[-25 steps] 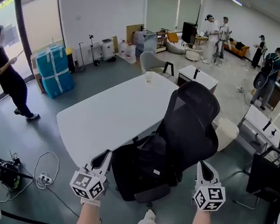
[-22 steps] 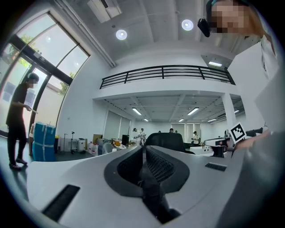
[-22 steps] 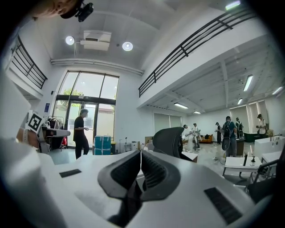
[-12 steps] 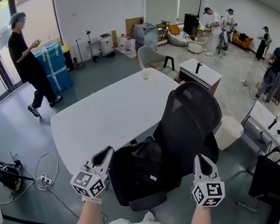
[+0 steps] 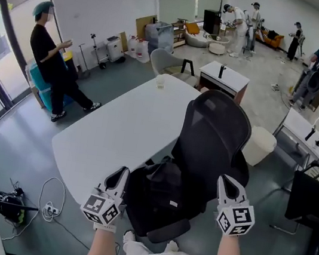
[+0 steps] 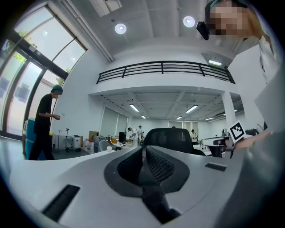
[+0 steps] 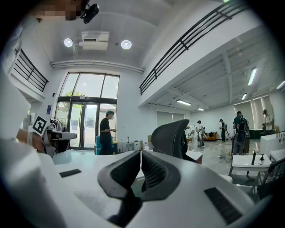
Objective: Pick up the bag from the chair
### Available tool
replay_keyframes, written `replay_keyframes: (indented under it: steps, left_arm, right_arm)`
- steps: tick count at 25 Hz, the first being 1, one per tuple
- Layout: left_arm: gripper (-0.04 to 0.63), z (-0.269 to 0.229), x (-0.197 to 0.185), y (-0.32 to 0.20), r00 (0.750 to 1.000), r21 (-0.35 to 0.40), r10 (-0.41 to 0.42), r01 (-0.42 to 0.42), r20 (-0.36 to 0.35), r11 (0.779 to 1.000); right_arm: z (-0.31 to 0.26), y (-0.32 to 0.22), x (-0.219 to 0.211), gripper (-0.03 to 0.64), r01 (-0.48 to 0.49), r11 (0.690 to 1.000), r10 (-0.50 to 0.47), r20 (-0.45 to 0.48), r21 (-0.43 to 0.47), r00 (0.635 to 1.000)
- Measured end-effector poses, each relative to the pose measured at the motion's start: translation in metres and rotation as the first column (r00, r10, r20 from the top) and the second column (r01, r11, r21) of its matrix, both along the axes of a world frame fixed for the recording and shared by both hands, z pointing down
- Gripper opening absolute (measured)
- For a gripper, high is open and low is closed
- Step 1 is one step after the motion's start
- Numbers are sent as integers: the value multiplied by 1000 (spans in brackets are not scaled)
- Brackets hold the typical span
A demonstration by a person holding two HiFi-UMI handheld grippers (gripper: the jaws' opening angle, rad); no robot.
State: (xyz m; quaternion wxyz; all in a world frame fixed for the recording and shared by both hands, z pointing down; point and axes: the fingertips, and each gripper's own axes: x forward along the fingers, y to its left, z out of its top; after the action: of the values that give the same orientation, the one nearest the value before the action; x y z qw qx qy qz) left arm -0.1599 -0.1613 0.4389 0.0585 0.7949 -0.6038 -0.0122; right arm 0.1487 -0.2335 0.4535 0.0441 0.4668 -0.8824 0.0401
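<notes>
Approach step. Black soft fabric bag is sitting on black mesh office chair. Left gripper and right gripper are flanking it, jaws closed together, empty. Next move probably requires opening jaws and lowering onto the bag.

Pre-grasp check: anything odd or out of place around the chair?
Nothing spilled or damaged. The black bag lies slumped on the chair seat, as expected. Only clutter: loose cables on the floor left of the chair, by the table's near end.
</notes>
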Motion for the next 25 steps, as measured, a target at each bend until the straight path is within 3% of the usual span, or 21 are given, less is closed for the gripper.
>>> replay_keyframes:
  steps: [7,16,18,25]
  left_arm:
    - [44,10,-7,-18,998,-15,55,-55,-1,998]
    - [44,53,-4,-53,984,-99,176,-175,1,980]
    - [44,65,-2,-59,980,-121,197,-196,-6,973]
    - [45,115,6,-76,964,-201,266,-264,-19,943]
  right_arm:
    - [9,-5,-9,20,-17,1000,16,-6,-10,1000]
    - [39,-18,-35,23,30,997,-29,21,-67,999]
    - [51,-20,-43,86,41,995,-40,14,-90,999]
    - [99,-26,-73,112,81,982,-83,-3,-169,997]
